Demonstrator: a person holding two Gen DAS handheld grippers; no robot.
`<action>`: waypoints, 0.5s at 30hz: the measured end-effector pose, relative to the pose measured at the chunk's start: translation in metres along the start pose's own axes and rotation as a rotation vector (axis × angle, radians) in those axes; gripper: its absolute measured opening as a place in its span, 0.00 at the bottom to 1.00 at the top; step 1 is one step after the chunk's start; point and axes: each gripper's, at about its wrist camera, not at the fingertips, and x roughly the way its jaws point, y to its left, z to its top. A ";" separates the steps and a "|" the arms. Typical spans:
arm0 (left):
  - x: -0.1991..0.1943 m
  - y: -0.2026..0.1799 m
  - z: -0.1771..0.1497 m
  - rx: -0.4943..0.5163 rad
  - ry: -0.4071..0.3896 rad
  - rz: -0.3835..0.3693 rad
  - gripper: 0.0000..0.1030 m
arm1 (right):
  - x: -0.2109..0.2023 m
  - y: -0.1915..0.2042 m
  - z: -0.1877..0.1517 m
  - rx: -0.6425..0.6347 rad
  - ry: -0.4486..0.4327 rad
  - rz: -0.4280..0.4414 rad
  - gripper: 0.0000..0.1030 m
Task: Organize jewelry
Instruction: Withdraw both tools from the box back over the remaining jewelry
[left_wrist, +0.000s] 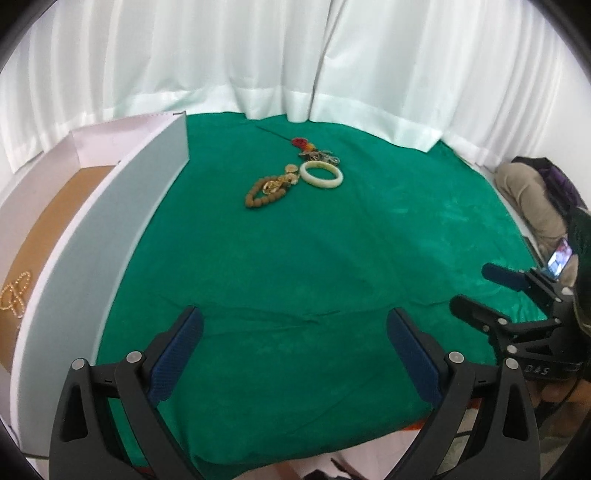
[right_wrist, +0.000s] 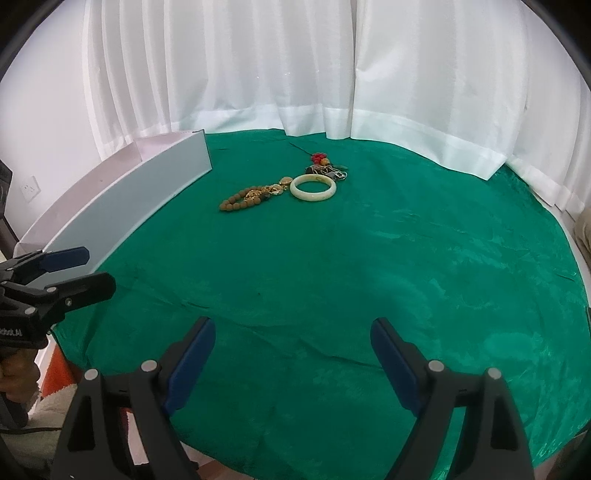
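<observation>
Both claws spread wide and empty over the near edge of the green cloth (left_wrist: 295, 258).

The left claw (left_wrist: 294, 334) and right claw (right_wrist: 293, 345) hold nothing, fingers well apart. The jewelry lies well ahead at about twelve o'clock: a white bangle (right_wrist: 313, 188), just beside it at nine o'clock a brown bead bracelet (right_wrist: 242, 199) with gold pieces, and red beads (right_wrist: 317, 158) behind. At ten o'clock stands a white box (left_wrist: 122, 206); a gold chain (left_wrist: 14, 295) lies inside it.
</observation>
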 end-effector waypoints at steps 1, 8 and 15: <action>0.001 0.000 -0.001 0.005 0.002 0.015 0.97 | 0.001 0.000 0.000 0.001 0.002 0.005 0.85; 0.011 0.002 -0.006 -0.007 0.037 0.035 0.97 | 0.000 0.003 0.001 -0.004 0.008 0.019 0.85; 0.020 0.004 -0.004 -0.018 0.056 0.042 0.97 | 0.004 0.002 -0.001 -0.006 0.033 0.019 0.85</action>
